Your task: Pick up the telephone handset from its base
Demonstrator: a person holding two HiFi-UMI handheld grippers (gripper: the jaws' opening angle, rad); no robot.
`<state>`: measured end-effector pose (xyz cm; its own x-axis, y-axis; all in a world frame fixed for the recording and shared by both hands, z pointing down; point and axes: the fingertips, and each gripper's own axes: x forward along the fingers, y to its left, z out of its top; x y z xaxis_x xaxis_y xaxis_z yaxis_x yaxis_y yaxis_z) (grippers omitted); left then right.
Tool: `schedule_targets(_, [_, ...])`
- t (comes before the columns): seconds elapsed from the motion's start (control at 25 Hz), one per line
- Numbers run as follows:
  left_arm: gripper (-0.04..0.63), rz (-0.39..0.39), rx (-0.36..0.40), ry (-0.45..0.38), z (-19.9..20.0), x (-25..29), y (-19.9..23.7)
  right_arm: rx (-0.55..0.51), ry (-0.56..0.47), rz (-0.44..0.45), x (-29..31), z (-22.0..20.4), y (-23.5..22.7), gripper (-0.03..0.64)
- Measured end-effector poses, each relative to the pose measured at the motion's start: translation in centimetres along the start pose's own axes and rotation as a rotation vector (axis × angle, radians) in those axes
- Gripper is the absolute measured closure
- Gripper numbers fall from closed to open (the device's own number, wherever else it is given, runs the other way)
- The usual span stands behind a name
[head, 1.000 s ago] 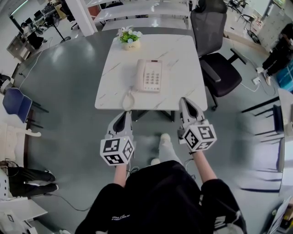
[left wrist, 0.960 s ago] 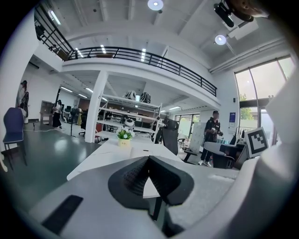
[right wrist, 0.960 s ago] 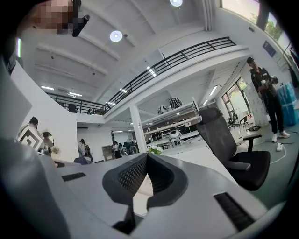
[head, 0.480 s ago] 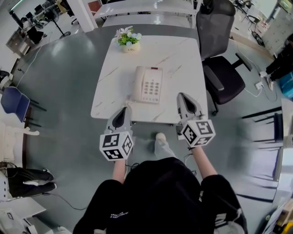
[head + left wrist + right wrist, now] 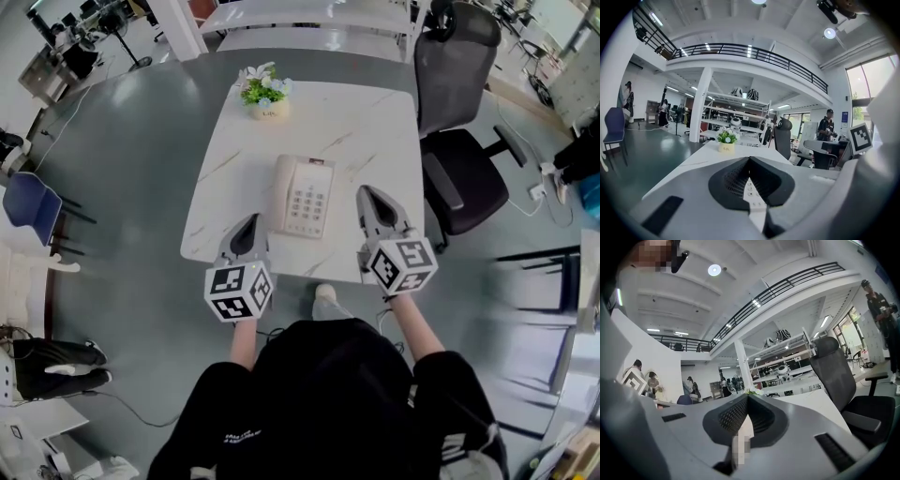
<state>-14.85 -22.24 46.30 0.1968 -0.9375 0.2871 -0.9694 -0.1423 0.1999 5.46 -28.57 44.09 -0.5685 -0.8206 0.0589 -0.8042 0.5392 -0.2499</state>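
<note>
The person is standing at the near edge of the table [image 5: 375, 122], holding both tools out over it, seemingly to line up on the telephone [image 5: 307, 197]. The left gripper [image 5: 251, 221] is hovering near its left with jaws pressed together on nothing. The right gripper [image 5: 365, 193], equally closed and empty, is hanging just to its right. The handset [image 5: 284, 192] is resting untouched along the telephone's left side, so the jaws will likely need spreading first. Beyond, a potted plant [image 5: 264, 87] is sitting at the far edge, beside an office chair [image 5: 459, 150].

The table [image 5: 352, 122] is topped with a smooth, white, marble-veined surface, and the telephone [image 5: 305, 197] is cased in cream plastic. The floor [image 5: 131, 159] is finished in glossy grey.
</note>
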Motion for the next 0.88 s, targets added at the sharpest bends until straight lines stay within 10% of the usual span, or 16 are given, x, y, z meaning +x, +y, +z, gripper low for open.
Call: schedule_targets(0.88, [0.595, -0.001, -0.054, 0.269, -3.4, 9.6, 2.6, 0.048, 0.087, 0.061, 6.5, -2.5, -3.5, 0.626])
